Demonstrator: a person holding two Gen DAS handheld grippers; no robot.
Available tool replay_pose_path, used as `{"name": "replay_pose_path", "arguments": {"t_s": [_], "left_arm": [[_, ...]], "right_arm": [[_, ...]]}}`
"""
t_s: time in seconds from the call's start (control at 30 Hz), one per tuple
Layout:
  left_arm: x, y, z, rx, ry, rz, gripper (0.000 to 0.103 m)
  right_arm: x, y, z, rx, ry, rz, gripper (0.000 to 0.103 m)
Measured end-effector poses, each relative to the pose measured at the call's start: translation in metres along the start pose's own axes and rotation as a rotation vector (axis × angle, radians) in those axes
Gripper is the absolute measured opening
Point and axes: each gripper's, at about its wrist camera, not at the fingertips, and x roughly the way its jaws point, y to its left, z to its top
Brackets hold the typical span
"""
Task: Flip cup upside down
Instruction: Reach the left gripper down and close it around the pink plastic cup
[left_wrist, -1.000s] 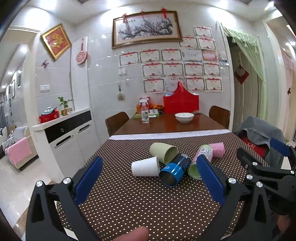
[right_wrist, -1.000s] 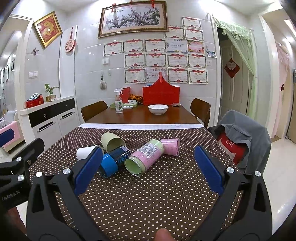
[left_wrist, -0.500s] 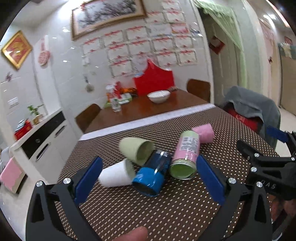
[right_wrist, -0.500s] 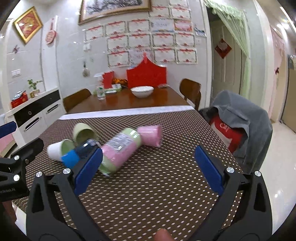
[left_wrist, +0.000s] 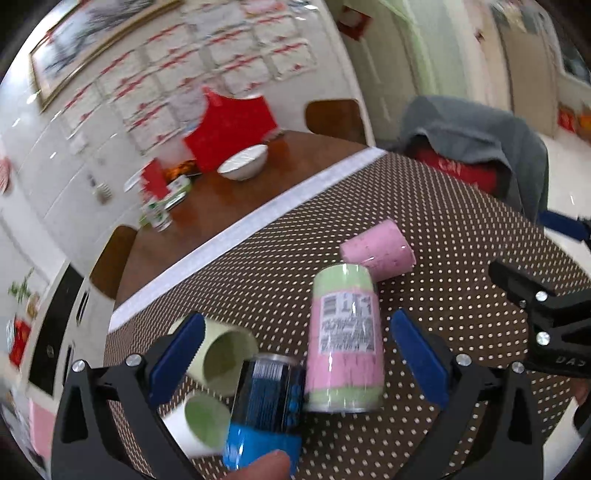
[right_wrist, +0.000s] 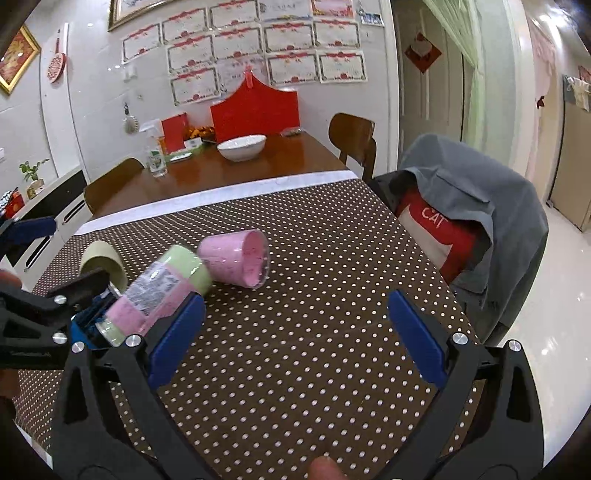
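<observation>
Several cups lie on their sides in a cluster on the dotted brown tablecloth (right_wrist: 314, 332). In the left wrist view: a pink and green cup (left_wrist: 345, 350), a blue cup (left_wrist: 264, 410), a pale green cup (left_wrist: 221, 354), a white cup (left_wrist: 197, 424) and a pink cup (left_wrist: 376, 251). My left gripper (left_wrist: 295, 365) is open, low over the cluster, its jaws on either side of the blue and the pink and green cups. My right gripper (right_wrist: 293, 339) is open and empty, to the right of the pink and green cup (right_wrist: 155, 291) and in front of the pink cup (right_wrist: 236, 256).
Beyond the cloth the bare wooden table (right_wrist: 258, 166) holds a white bowl (right_wrist: 242, 147), a spray bottle (right_wrist: 155, 155) and red boxes (right_wrist: 255, 110). A chair draped with a grey jacket (right_wrist: 480, 206) stands at the table's right edge. Wooden chairs stand at the far end.
My left gripper has tilted down and moved in over the cups, which now lie between its jaws. My right gripper has moved forward and tilted down toward the pink cup.
</observation>
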Motion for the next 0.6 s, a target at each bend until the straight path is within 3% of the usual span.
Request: {"name": "replay_pose_path", "arguments": {"t_s": [0.37, 0.6], "left_arm": [[0.087, -0.029, 0.044, 0.260, 0.178, -0.165, 0.099], [0.122, -0.050, 0.058, 0.397, 0.233, -0.226, 0.099]], "right_arm": [[0.037, -0.025, 0.006, 0.054, 0.064, -0.021, 0.097], [0.056, -0.042, 0.010, 0.095, 0.096, -0.030, 0.097]]}}
